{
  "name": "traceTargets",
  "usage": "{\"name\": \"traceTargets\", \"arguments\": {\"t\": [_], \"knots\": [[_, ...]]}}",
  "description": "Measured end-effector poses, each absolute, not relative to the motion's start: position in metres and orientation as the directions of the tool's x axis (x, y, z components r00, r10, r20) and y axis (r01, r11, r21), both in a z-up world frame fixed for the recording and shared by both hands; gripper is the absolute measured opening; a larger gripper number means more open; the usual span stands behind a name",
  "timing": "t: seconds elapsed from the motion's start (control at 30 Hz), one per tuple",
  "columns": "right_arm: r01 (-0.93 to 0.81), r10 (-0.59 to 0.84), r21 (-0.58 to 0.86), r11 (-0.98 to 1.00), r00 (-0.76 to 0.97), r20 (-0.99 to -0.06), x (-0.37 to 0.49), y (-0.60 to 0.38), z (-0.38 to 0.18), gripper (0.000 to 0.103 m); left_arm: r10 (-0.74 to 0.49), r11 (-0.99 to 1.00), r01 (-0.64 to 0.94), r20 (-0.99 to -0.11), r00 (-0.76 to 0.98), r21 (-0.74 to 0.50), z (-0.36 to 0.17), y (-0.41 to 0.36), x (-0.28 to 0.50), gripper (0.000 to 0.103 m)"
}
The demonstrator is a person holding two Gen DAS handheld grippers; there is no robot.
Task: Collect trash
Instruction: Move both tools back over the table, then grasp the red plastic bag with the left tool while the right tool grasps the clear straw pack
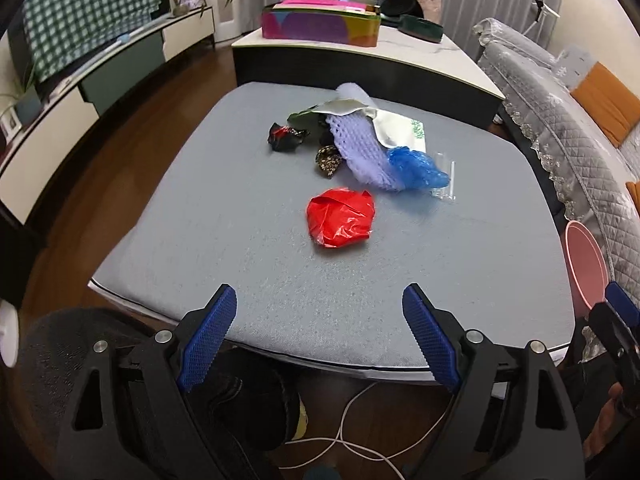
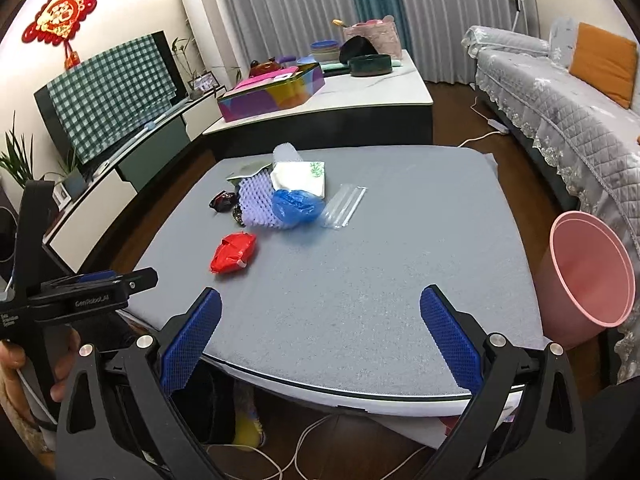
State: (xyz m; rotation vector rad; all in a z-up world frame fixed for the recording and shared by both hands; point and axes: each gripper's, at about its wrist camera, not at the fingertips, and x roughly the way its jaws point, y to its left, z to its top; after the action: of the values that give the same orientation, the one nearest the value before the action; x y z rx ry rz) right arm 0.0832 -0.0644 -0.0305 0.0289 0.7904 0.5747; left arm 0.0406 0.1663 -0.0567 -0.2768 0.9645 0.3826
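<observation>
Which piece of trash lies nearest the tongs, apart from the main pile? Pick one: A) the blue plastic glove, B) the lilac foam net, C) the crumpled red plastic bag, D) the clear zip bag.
C: the crumpled red plastic bag sits alone on the grey table, on the near side of the pile holding the lilac foam net, blue plastic glove and clear zip bag.

Trash pile (image 2: 280, 196) on table (image 2: 360, 300); bin (image 2: 588, 276) right (floor).

left claw (image 1: 319, 308): black frame, blue textured pads, silver screws | right claw (image 2: 320, 312): same | side lettering, possibly "GenRobot.AI"
</observation>
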Motion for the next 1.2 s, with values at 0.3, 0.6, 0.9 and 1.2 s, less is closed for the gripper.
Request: {"name": "traceTargets", "arguments": {"t": [0.3,0.6,0.9,1.2], "knots": [[-0.426,0.457,0.239,0.873,0.539,-0.708,0.103,-0.073,-0.042,0.098,0.155,0.909,-0.412,-0.867,0.474,-0.064,-0.073,0.163,0.059,0.082],[-0.441,0.412,0.170,0.881,0.542,-0.733,0.133,-0.054,-0.047,0.098,0.126,0.919,-0.391,-0.906,0.404,-0.047,-0.086,0.175,0.104,0.082],[-0.471,0.365,0.128,0.873,0.453,-0.813,0.200,-0.009,-0.089,0.098,0.046,0.919,-0.389,-0.962,0.269,-0.065,-0.124,0.204,0.158,0.083],[-0.458,0.320,0.125,0.880,0.379,-0.868,0.267,0.031,-0.144,0.098,-0.048,0.881,-0.455,-0.981,0.185,-0.129,-0.166,0.232,0.181,0.082]]}}
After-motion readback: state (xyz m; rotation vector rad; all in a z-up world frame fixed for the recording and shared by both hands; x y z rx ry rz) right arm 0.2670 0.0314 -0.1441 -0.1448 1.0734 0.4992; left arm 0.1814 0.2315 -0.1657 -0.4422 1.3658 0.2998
